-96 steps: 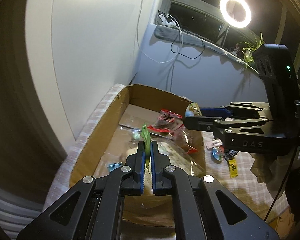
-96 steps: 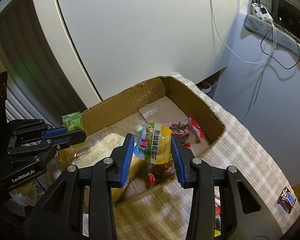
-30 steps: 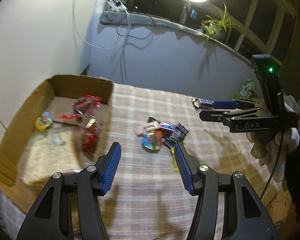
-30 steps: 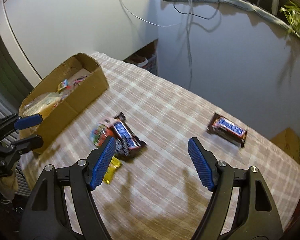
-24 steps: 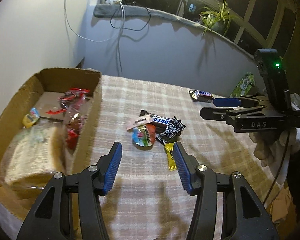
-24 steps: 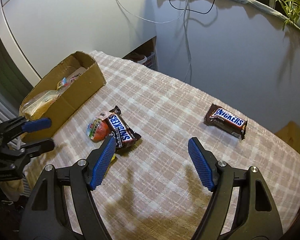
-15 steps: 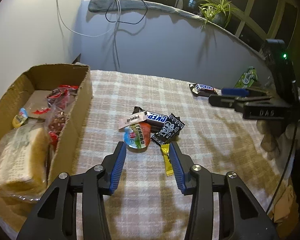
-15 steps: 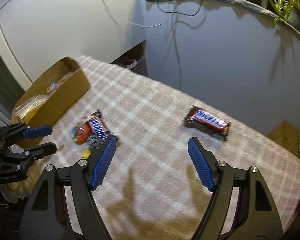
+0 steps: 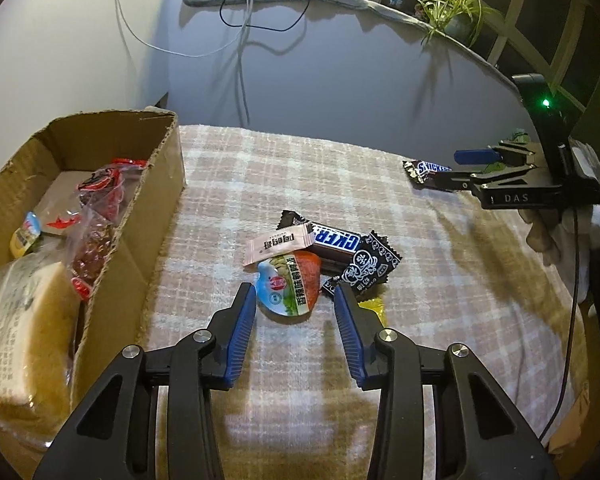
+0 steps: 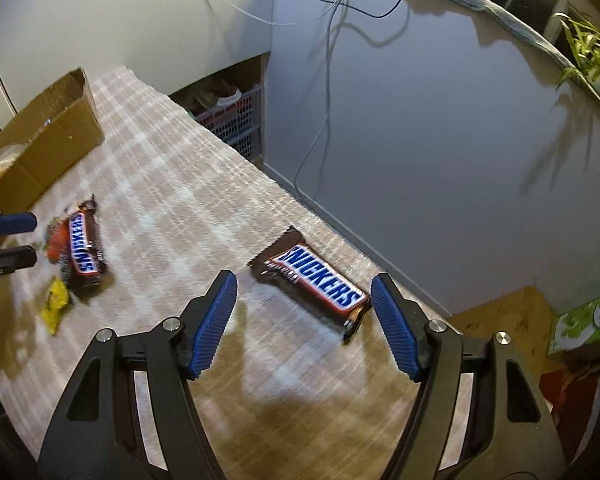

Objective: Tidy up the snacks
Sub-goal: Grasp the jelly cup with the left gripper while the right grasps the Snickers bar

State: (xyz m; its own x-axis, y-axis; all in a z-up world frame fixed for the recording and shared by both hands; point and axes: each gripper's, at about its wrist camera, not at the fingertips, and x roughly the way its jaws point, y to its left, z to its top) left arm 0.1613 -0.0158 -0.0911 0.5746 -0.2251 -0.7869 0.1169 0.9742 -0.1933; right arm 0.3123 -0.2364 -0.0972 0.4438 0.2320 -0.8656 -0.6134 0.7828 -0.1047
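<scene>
Two "SNICKERS" bars (image 10: 314,284) (image 9: 334,239), "DAS" on right gripper (image 9: 462,168)

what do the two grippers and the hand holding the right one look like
Both grippers are matte black angular frames with silver screw heads and ribbed blue pads on the fingers. In the left wrist view, the left gripper fills the foreground; the right gripper carries white "DAS" lettering, a small green light on its upright black mount, and a thin black cable hanging below. The hand holding it wears a white glove.
</scene>
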